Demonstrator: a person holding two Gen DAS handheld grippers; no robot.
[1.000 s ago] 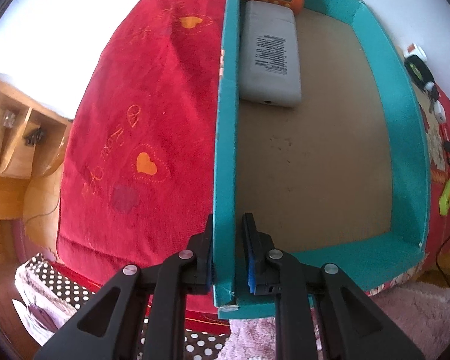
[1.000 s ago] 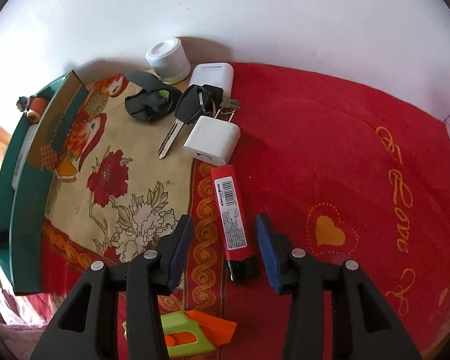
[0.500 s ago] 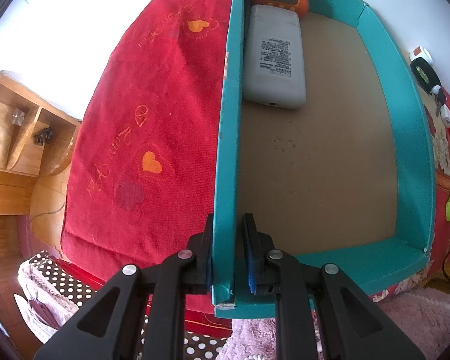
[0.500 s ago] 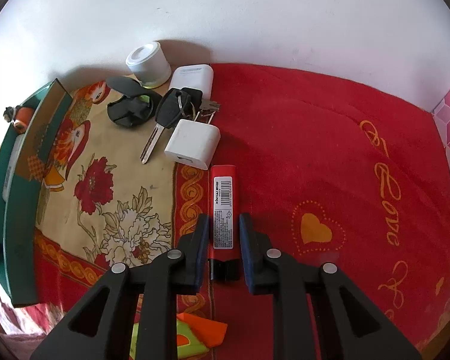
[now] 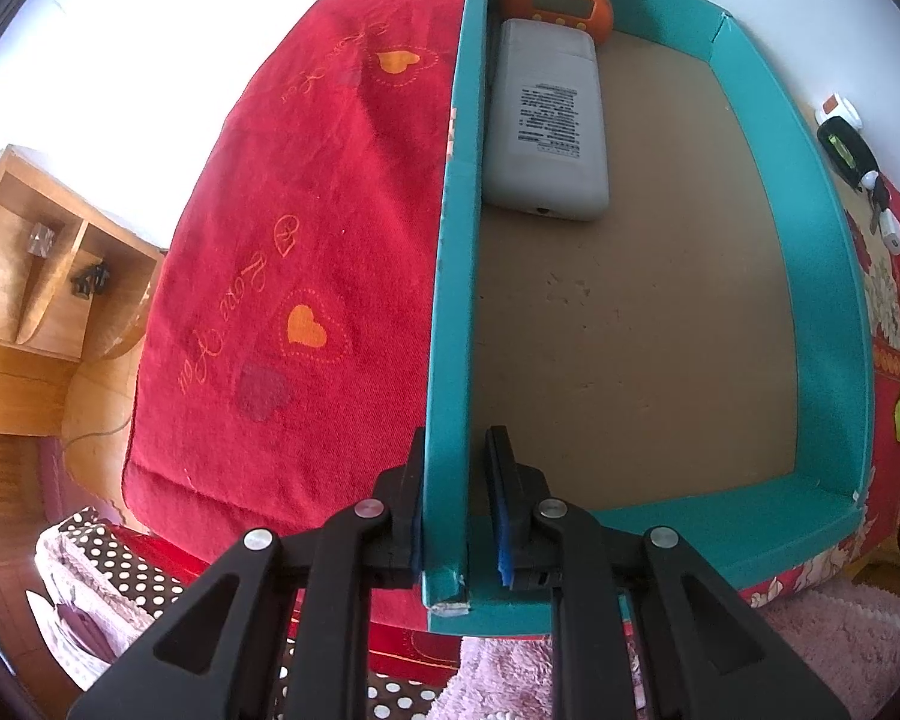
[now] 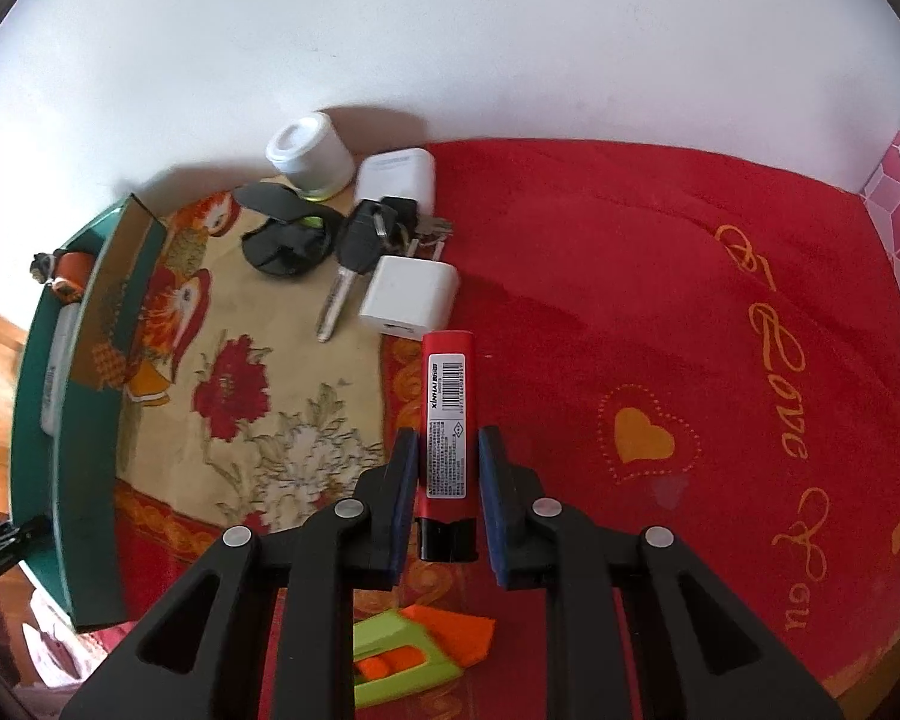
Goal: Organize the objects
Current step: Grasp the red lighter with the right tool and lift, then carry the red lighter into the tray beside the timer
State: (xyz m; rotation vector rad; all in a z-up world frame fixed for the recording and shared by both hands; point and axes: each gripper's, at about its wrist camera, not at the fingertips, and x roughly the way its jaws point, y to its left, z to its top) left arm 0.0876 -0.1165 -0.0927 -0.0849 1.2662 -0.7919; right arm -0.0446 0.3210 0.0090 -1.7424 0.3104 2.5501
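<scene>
Snugly, lighter btwn pads, box roomy.

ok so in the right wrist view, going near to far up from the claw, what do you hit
right claw shut on the red lighter → white charger block → keys → white earbud case → white wall
</scene>
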